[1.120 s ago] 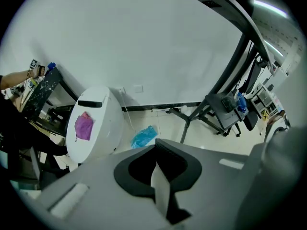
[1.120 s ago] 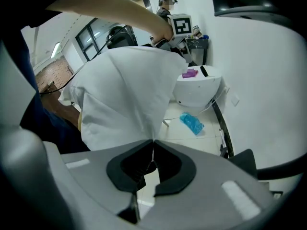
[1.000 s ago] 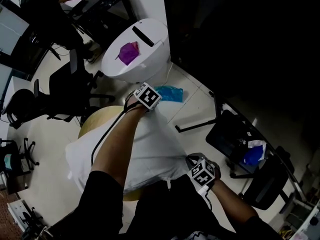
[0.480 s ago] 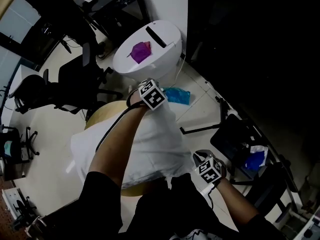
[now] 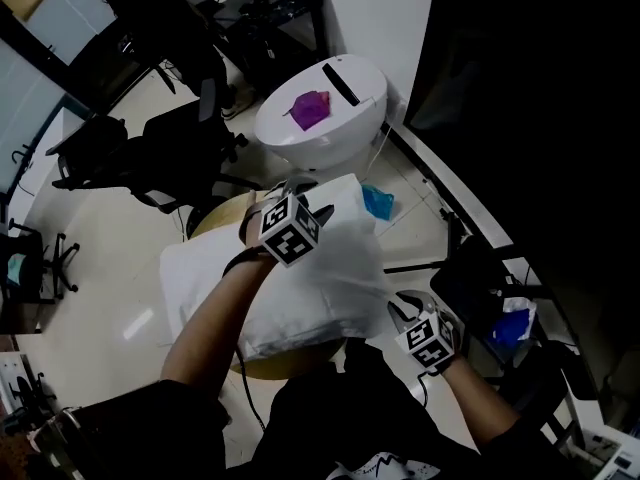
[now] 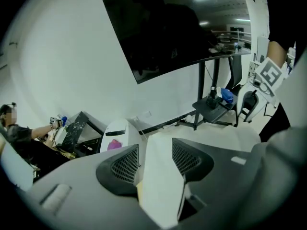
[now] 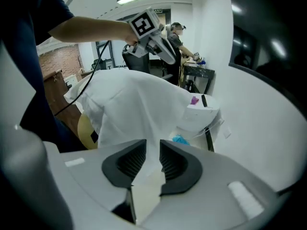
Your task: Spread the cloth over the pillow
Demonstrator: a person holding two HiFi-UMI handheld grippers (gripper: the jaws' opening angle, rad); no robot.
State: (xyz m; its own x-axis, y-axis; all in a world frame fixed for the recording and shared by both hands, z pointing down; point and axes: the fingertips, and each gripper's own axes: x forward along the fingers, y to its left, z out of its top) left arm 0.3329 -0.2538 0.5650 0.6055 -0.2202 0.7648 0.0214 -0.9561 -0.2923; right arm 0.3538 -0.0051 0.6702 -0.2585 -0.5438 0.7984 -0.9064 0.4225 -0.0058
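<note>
A white cloth (image 5: 345, 268) lies draped over the white pillow (image 5: 195, 268) on a round yellowish table (image 5: 213, 220); the two are hard to tell apart. My left gripper (image 5: 310, 198) hovers over the cloth's far corner. Its jaws have just been opening and stand open, with white cloth (image 6: 160, 176) loose in the gap. My right gripper (image 5: 400, 310) is at the near right corner. Its jaws have just been opening too, and a strip of cloth (image 7: 148, 186) runs between the parted pads. The right gripper view also shows the left gripper (image 7: 165, 51) raised above the draped cloth (image 7: 134, 104).
A white round bin (image 5: 335, 133) with a purple thing (image 5: 308, 108) on top stands beyond the table. A blue bag (image 5: 378, 201) lies on the floor beside it. Black office chairs (image 5: 185, 138) stand at the left, a dark stand (image 5: 480, 278) at the right.
Both grippers have risen, the left one far more, and their jaws have parted from the cloth corners. The pillow's far corner now shows beyond the left gripper.
</note>
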